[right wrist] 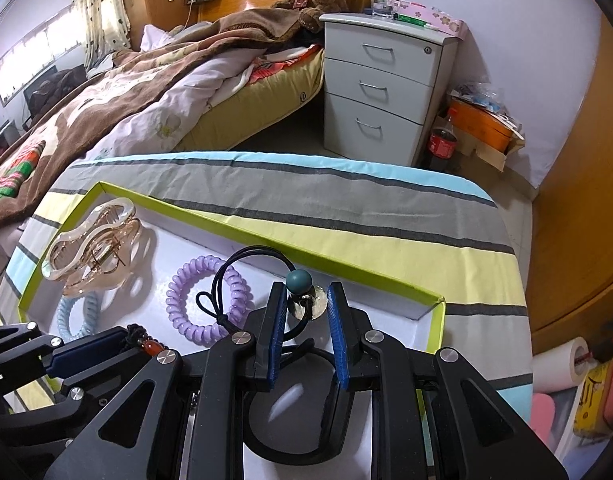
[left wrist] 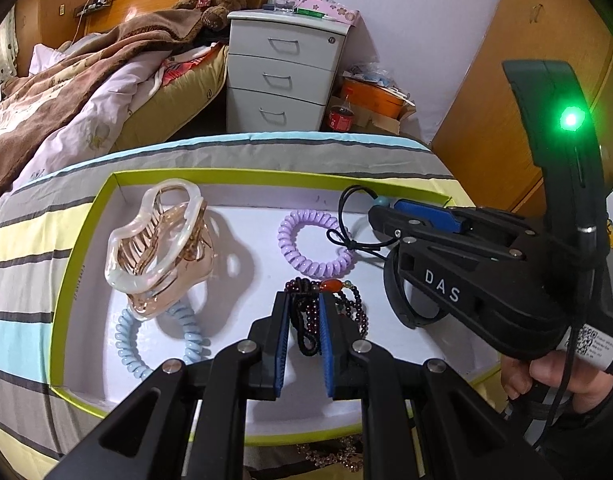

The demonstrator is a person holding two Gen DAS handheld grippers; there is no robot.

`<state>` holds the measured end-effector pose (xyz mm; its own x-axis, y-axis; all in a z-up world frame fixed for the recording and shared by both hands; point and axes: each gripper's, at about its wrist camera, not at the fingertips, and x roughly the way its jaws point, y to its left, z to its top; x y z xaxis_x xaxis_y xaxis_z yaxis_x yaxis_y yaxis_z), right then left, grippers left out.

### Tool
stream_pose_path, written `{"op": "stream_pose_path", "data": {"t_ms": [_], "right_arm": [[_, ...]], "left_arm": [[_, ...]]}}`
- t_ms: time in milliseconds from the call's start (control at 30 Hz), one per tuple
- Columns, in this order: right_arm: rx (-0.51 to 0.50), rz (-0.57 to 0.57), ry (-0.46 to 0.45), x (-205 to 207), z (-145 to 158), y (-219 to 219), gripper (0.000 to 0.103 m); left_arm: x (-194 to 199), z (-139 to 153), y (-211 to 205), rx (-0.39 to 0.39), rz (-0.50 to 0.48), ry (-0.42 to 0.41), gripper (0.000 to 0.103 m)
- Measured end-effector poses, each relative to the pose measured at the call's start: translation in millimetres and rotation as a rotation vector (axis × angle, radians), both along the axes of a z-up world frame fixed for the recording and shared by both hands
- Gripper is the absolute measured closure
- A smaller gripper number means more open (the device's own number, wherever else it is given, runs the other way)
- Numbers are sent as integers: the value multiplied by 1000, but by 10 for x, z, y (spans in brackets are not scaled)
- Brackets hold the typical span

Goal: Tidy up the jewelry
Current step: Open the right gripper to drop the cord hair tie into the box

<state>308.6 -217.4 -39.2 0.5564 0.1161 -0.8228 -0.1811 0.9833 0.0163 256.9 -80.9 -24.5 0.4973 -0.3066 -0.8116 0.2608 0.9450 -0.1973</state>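
Observation:
A green-rimmed white tray holds a translucent pink claw clip, a light blue coil hair tie, a purple coil hair tie and a black cord with a teal bead. My left gripper is partly open around a dark red bead bracelet lying in the tray. My right gripper is open over the tray's right end, its fingers either side of the bead and a clear disc. A black bangle lies under it.
The tray sits on a striped cloth surface. Behind are a bed with a brown blanket, a white three-drawer cabinet, a cola bottle and an orange box. More beads lie outside the tray's near edge.

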Motion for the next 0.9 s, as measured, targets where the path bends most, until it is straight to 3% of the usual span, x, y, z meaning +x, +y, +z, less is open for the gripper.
{"op": "stream_pose_path", "data": {"t_ms": [467,667,900], "right_arm": [[-4,-19,-2,13,1,-5,81],[-6,-21,-3,5,9,-11,81],[-3,-24,-11,-18,48,-23,69]], "left_arm": [[37,-42,11,3,10,15,86],[42,-50,12,3,11,18,77],[28,-41,1,5,10,14,68]]}}
